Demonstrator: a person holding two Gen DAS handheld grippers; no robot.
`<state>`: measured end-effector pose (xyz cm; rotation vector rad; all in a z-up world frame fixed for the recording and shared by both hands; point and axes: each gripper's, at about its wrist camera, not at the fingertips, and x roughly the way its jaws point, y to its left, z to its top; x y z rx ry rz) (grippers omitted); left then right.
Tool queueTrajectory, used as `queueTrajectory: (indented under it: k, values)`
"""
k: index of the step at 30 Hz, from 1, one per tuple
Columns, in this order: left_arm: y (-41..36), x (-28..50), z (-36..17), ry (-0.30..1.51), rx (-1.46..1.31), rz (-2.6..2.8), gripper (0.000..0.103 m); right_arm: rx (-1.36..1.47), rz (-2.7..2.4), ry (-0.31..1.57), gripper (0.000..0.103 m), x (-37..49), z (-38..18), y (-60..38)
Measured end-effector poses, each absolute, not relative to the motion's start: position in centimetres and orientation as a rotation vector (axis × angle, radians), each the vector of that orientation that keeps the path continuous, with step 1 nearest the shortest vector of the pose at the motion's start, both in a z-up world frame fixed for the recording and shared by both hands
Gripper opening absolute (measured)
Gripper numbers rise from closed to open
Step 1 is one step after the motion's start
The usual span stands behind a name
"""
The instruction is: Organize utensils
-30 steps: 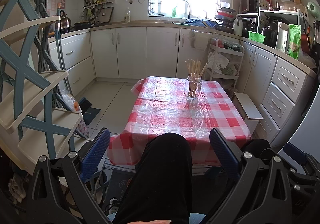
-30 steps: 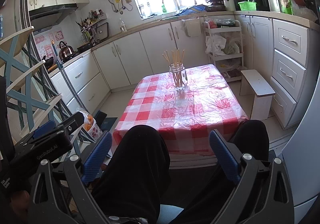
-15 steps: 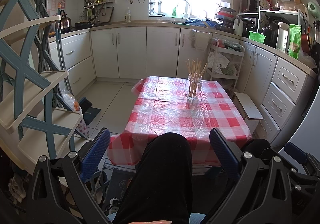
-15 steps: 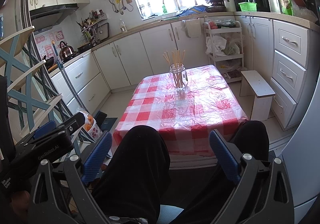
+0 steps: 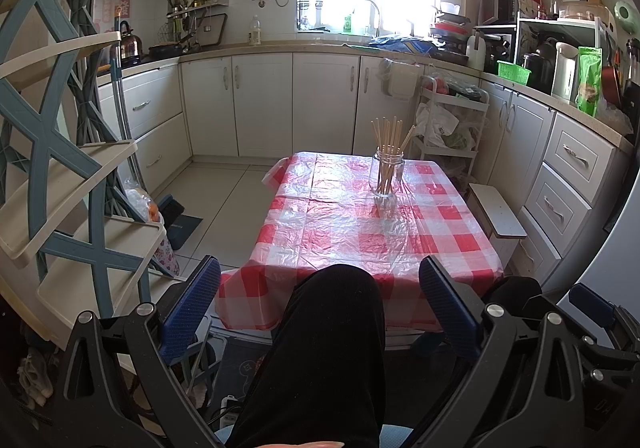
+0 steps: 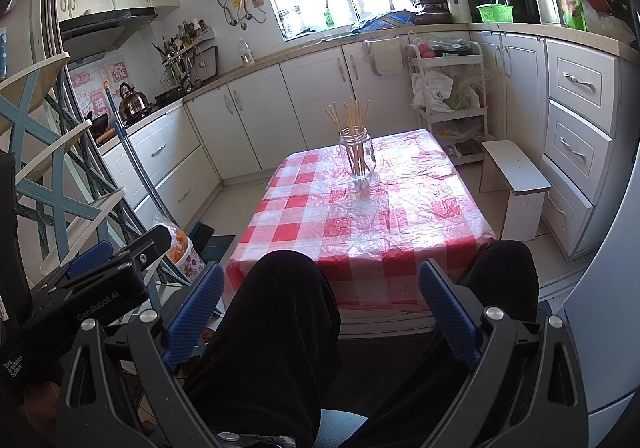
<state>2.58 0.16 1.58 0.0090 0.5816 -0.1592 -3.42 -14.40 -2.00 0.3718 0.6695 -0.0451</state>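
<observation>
A clear glass jar [image 5: 385,178] holding several wooden chopsticks [image 5: 387,136] stands upright on the far half of a table covered in a red and white checked cloth [image 5: 340,232]. The jar [image 6: 357,158] and chopsticks [image 6: 350,116] also show in the right wrist view, on the same cloth [image 6: 360,224]. My left gripper [image 5: 320,304] is open and empty, held low over the person's black-trousered knee, well short of the table. My right gripper [image 6: 320,304] is open and empty, also over the knees. The left gripper's body [image 6: 92,288] shows at the left of the right wrist view.
A blue and cream rack [image 5: 52,176] stands close on the left. A small white stool [image 6: 516,184] sits right of the table. White cabinets [image 5: 320,104] and cluttered counters ring the room. A white trolley [image 6: 448,104] with bags stands behind the table.
</observation>
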Motion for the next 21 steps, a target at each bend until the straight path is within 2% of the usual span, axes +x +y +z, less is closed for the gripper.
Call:
queueTrajectory:
  k: [19,21]
  values:
    - [0.55,2.52,1.31,0.578,0.021,-0.185,0.095,0.371,-0.045,0.668,0.094,-3.35,-2.14,-14.35]
    - [0.49,2.27,1.41,0.566,0.036,-0.183,0.093,0.372,-0.045,0.668,0.094,-3.49,-2.17,-14.36]
